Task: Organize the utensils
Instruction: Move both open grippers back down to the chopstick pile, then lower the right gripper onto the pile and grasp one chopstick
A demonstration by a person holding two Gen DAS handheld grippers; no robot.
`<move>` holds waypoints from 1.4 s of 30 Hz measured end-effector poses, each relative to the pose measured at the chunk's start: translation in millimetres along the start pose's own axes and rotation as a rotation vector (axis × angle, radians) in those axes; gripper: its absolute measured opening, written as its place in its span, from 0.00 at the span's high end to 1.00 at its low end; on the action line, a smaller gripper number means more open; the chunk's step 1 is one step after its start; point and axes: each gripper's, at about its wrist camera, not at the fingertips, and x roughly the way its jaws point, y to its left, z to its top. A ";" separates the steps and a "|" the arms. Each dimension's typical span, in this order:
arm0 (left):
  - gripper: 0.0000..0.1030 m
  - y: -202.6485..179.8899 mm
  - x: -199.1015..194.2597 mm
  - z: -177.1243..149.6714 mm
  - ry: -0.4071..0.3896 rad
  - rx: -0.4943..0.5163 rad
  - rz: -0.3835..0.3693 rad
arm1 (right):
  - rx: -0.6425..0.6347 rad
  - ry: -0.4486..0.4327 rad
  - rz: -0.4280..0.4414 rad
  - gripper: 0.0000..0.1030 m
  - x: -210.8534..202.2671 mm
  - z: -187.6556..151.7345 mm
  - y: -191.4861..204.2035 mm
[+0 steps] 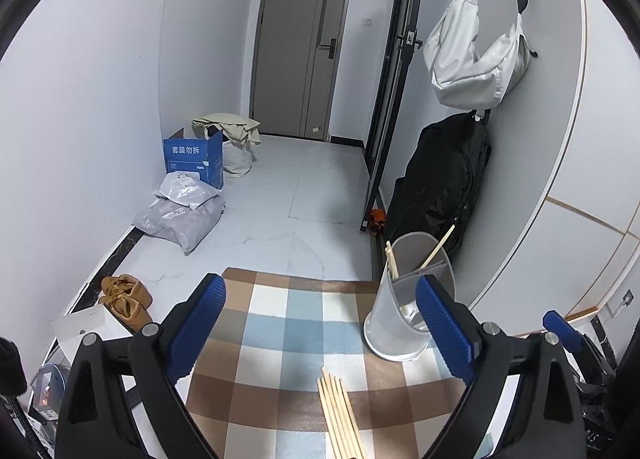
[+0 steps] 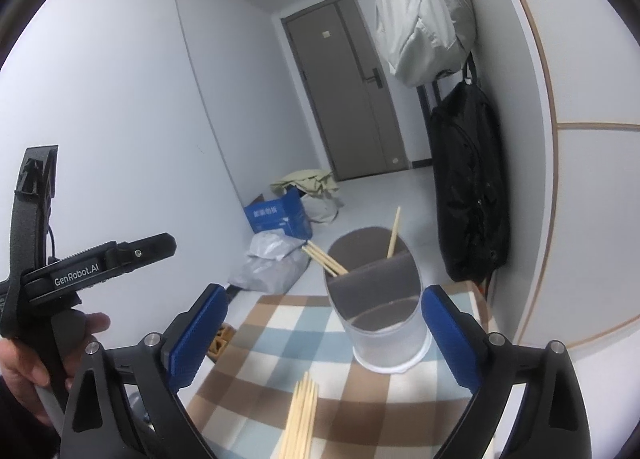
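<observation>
Wooden chopsticks [image 2: 302, 415] lie loose just below the right gripper [image 2: 324, 335], jaws wide and empty. Holder [image 2: 380, 299] stands ahead, ready for loading. Left gripper [image 1: 320, 327] likewise gapes empty.

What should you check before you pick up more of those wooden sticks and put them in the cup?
1. Left gripper jaws open: ok, nothing between them.
2. Right gripper jaws open: ok, nothing held.
3. Loose pale wooden chopsticks within reach on the brown, blue and white checked cloth: ok, bundled near both grippers.
4. Frosted translucent divided cylinder holder upright: ok.
5. Room in the holder: ok, a few chopsticks in one compartment, one in another.
6. How many chopsticks remain: cannot tell, the bundle runs off the bottom edge.
</observation>
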 end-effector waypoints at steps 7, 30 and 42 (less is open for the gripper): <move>0.09 8.4 8.0 -24.2 0.016 0.018 0.022 | -0.008 0.052 -0.022 0.05 12.1 -24.3 2.5; 0.10 68.4 56.3 -55.6 0.158 -0.064 0.091 | -0.165 0.527 -0.037 0.63 122.0 -88.7 29.2; 0.10 101.1 58.0 -55.1 0.159 -0.147 0.141 | -0.273 0.717 -0.040 0.78 183.6 -118.5 42.9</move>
